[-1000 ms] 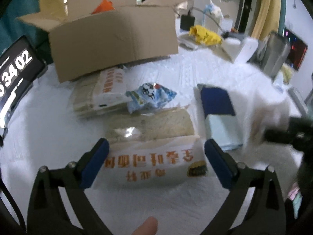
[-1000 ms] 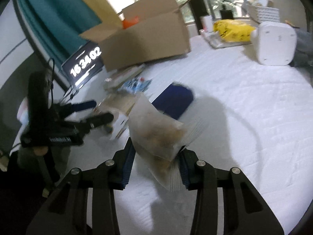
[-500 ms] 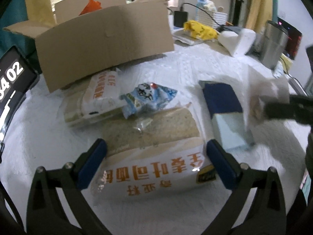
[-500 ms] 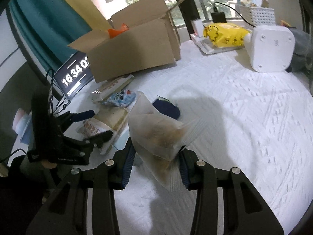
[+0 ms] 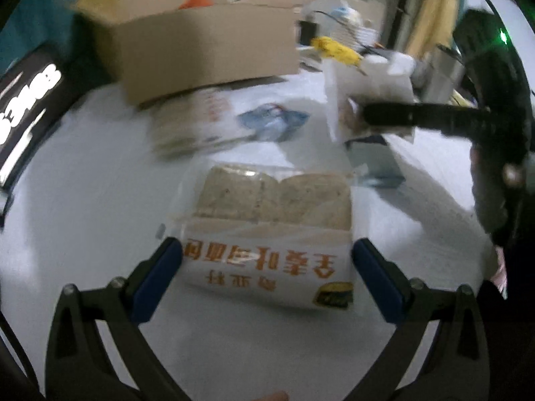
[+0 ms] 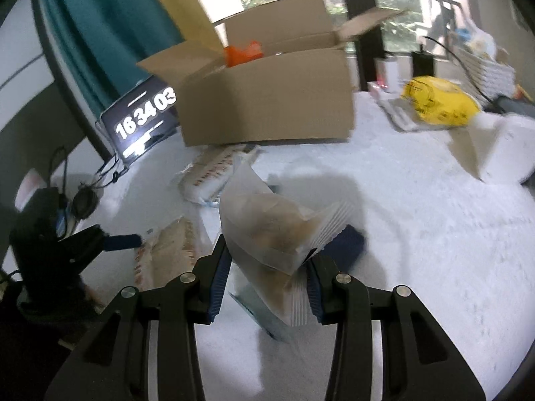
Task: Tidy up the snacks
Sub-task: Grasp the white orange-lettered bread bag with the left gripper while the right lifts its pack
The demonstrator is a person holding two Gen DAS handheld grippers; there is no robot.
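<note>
A bag of sliced bread (image 5: 267, 234) with orange lettering sits between the blue pads of my left gripper (image 5: 267, 247), which press on both its sides over the white tablecloth. My right gripper (image 6: 267, 280) is shut on a translucent pastry bag (image 6: 277, 230) and holds it in the air. From the left wrist that bag (image 5: 347, 100) shows at the upper right, above a navy and pale blue box (image 5: 374, 160). An open cardboard box (image 6: 267, 100) with an orange pack (image 6: 242, 53) inside stands at the back. A second bread bag (image 5: 197, 123) and a blue snack packet (image 5: 271, 122) lie in front of it.
A screen with clock digits (image 6: 143, 113) leans left of the cardboard box. A yellow bag (image 6: 438, 100) and a white appliance (image 6: 508, 147) stand at the far right. Cables and a dark round item (image 6: 83, 202) lie by the table's left edge.
The bread bag has come away from the other snacks together with my left gripper. My right gripper has carried the pastry bag leftward, closer to the cardboard box.
</note>
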